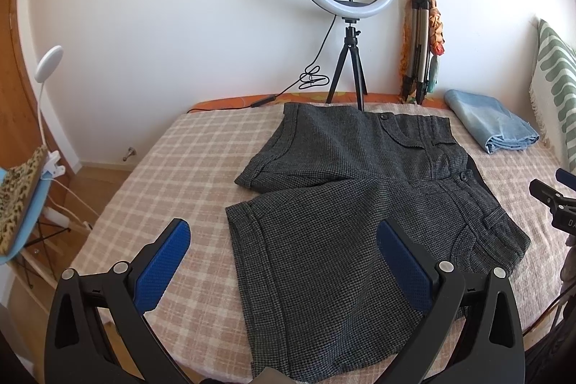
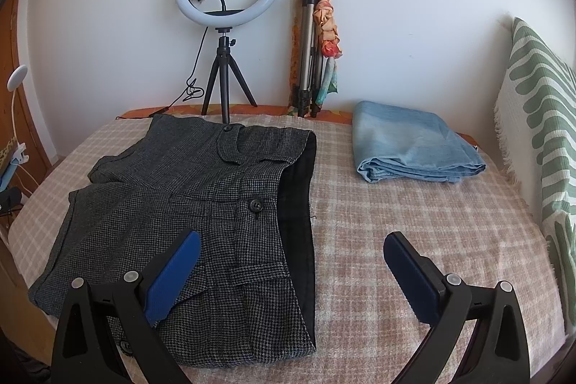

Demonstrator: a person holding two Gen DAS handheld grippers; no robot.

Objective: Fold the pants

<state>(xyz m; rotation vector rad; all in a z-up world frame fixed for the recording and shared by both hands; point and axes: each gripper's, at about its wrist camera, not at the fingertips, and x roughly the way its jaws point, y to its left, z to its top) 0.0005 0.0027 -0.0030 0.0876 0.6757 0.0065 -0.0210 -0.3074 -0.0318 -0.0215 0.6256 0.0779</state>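
Observation:
Dark grey houndstooth shorts [image 1: 345, 204] lie spread flat on the checked bed cover [image 1: 172, 168], legs to the left, waistband to the right. They also show in the right wrist view [image 2: 201, 204], with the black waistband lining turned up. My left gripper [image 1: 284, 240] is open and empty, hovering over the near leg hem. My right gripper [image 2: 291, 247] is open and empty, above the near waistband corner. The right gripper's tip also shows at the right edge of the left wrist view [image 1: 554, 197].
A folded light-blue cloth [image 2: 414, 143] lies at the far right of the bed. A ring light on a tripod [image 2: 226, 35] and a folded tripod [image 2: 309, 60] stand against the wall. A green-patterned pillow [image 2: 540, 132] is at right. A chair and lamp [image 1: 25, 175] stand left.

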